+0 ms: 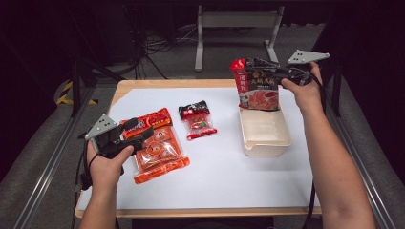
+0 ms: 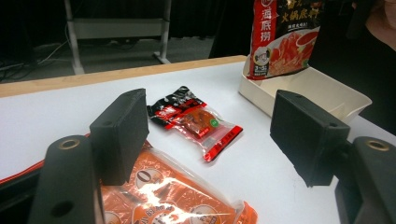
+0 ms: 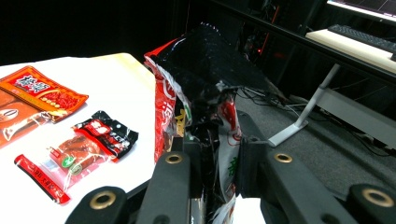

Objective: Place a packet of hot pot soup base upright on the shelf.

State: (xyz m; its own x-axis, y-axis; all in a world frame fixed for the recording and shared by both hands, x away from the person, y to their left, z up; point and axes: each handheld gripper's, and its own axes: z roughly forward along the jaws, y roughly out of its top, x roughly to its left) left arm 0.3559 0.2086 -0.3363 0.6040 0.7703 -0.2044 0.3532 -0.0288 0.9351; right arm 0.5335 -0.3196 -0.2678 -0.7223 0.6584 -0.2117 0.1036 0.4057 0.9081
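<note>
The right gripper has its jaws clamped on the upper part of a red-and-black soup-base packet, which hangs upright with its lower edge just inside the far end of the cream tray on the right side of the worktop. The step in hand looks like setting that packet down into the tray. To do it well, the packet should go lower until its bottom edge rests on the tray floor, then lean toward the near end so it lies flat rather than standing against the wall (a pouch like this will flop, so letting go from high up risks it tipping over the rim). The jaws should part only once its weight is carried by the tray.

The right forearm reaches forward along the worktop's right edge, wrist raised, the gripper pointing leftward across the tray's far end. The left gripper rests low over the orange snack packs at the left, jaws standing wide with nothing between them; a small red sachet lies between the two.
</note>
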